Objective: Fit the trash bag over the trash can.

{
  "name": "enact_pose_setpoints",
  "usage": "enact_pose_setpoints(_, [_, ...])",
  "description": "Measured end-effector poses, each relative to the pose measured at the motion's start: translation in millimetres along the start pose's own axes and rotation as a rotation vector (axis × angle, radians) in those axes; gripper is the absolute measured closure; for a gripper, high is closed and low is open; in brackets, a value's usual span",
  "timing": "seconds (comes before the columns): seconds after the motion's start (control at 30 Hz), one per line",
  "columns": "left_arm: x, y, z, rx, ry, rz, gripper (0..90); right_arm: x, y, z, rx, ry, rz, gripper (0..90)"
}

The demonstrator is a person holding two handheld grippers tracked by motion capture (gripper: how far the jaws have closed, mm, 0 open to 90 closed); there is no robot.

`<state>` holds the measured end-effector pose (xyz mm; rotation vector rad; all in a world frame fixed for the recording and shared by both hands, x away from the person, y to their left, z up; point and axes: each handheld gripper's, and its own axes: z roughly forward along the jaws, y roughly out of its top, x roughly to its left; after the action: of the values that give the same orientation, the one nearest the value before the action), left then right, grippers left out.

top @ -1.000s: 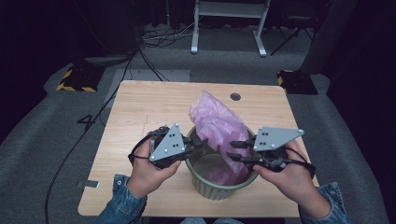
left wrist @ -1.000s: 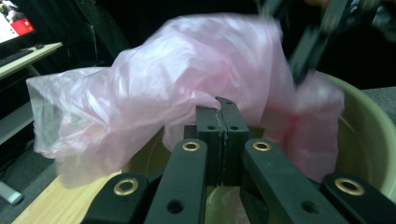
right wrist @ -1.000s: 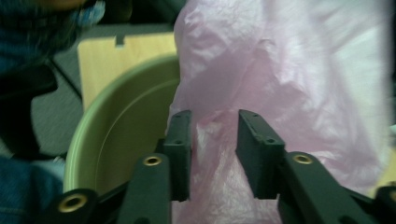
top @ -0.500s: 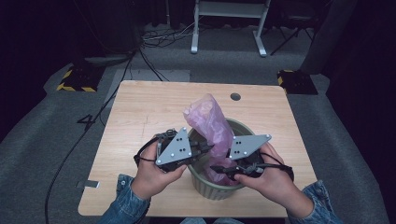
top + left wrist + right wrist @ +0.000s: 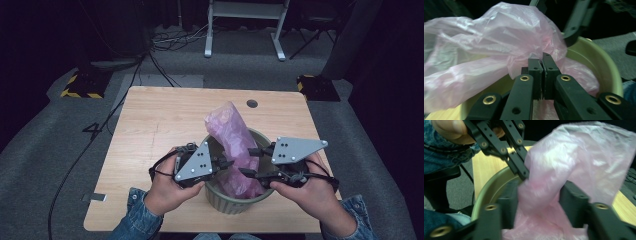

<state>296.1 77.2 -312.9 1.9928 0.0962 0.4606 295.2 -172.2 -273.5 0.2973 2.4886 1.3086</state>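
Observation:
A pale green bin (image 5: pixel 235 204) stands near the front edge of the wood table (image 5: pixel 160 120). A crumpled pink plastic bag (image 5: pixel 229 129) rises out of it, leaning to the back left. My left gripper (image 5: pixel 227 162) reaches over the bin's left rim and is shut on a fold of the pink bag (image 5: pixel 486 42), pinched at my left gripper (image 5: pixel 542 60). My right gripper (image 5: pixel 247 161) comes in from the right and stands open, its jaws on either side of the pink bag (image 5: pixel 584 157) with a wide gap. The left gripper (image 5: pixel 524 173) also appears in the right gripper view, above the bin's rim (image 5: pixel 489 187).
The table has a round cable hole (image 5: pixel 252 103) at its back right. Beyond it, a white frame (image 5: pixel 245 25) and cables (image 5: pixel 165 42) lie on the grey floor. A black cable (image 5: pixel 85 150) trails off the table's left side.
The right gripper swung in toward the bag half a second ago and has since drawn back to the right. The left gripper has edged slightly toward the bin, still holding the bag.

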Motion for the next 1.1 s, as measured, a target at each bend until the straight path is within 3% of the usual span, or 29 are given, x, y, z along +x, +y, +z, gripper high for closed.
enact_pose_setpoints(0.03, [-0.9,0.3,1.1,0.001,-0.010,0.006,87.1,0.6,0.1,0.8,0.005,0.010,-0.012,66.8])
enact_pose_setpoints(0.13, [-1.1,-1.8,-0.1,0.005,-0.010,0.005,87.4,2.8,-2.0,1.3,0.029,0.007,-0.042,85.4])
enact_pose_setpoints(0.3, [1.7,-9.5,-6.4,-0.007,-0.006,-0.028,89.3,-0.8,-9.7,-1.6,0.021,-0.012,-0.014,87.5])
enact_pose_setpoints(0.67, [2.7,-13.6,-10.0,-0.008,0.018,-0.043,88.7,-7.6,-30.5,-13.6,-0.006,-0.031,0.043,86.8])
enact_pose_setpoints(0.73, [3.7,-13.4,-9.1,-0.019,0.027,-0.053,80.8,-8.2,-32.9,-14.3,-0.009,-0.027,0.049,86.4])
enact_pose_setpoints(0.87, [4.2,-10.9,-5.1,-0.046,0.060,-0.043,53.3,-5.3,-35.4,-11.1,-0.012,0.001,0.042,86.0])
enact_pose_setpoints(1.0, [-0.1,-4.8,-2.6,-0.103,-0.022,-0.049,39.6,-2.6,-36.7,-6.8,0.004,0.007,0.034,85.4])
enact_pose_setpoints(1.1, [-0.7,-1.4,-1.8,-0.104,-0.029,-0.058,36.7,-2.0,-38.0,-3.7,0.012,0.016,0.033,85.0])
